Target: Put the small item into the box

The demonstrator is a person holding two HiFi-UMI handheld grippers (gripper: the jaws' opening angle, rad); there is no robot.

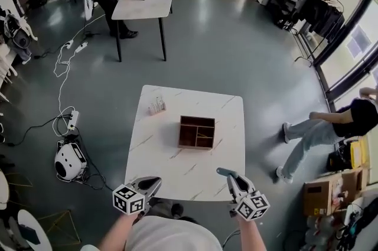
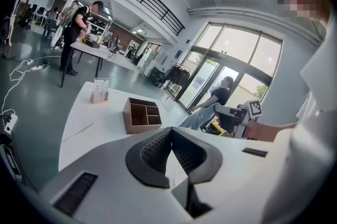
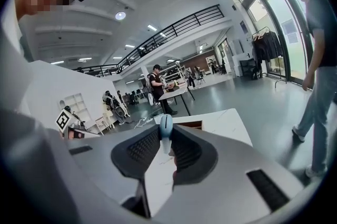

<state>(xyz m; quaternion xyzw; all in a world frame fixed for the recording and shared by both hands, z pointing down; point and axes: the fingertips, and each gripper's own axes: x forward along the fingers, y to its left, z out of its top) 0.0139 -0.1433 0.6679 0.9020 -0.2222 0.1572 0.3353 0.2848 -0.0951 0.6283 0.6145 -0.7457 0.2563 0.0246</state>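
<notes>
A brown wooden box (image 1: 196,132) with several compartments stands on the white table (image 1: 218,108), right of its middle. It also shows in the left gripper view as box (image 2: 141,115) and partly in the right gripper view as box (image 3: 191,125). My right gripper (image 1: 227,173) hovers over the table's near edge, shut on a small blue-grey item (image 3: 165,126) that sticks up between the pads. My left gripper (image 1: 153,181) is level with it at the near left edge. Its jaws meet at the tips with nothing between them (image 2: 171,132).
A small rack (image 1: 156,106) with white pieces stands at the table's far left. Cables and a white device (image 1: 69,161) lie on the floor at left. A person (image 1: 322,126) sits on the floor to the right, by cardboard boxes (image 1: 322,196). Another table (image 1: 142,2) with a person stands behind.
</notes>
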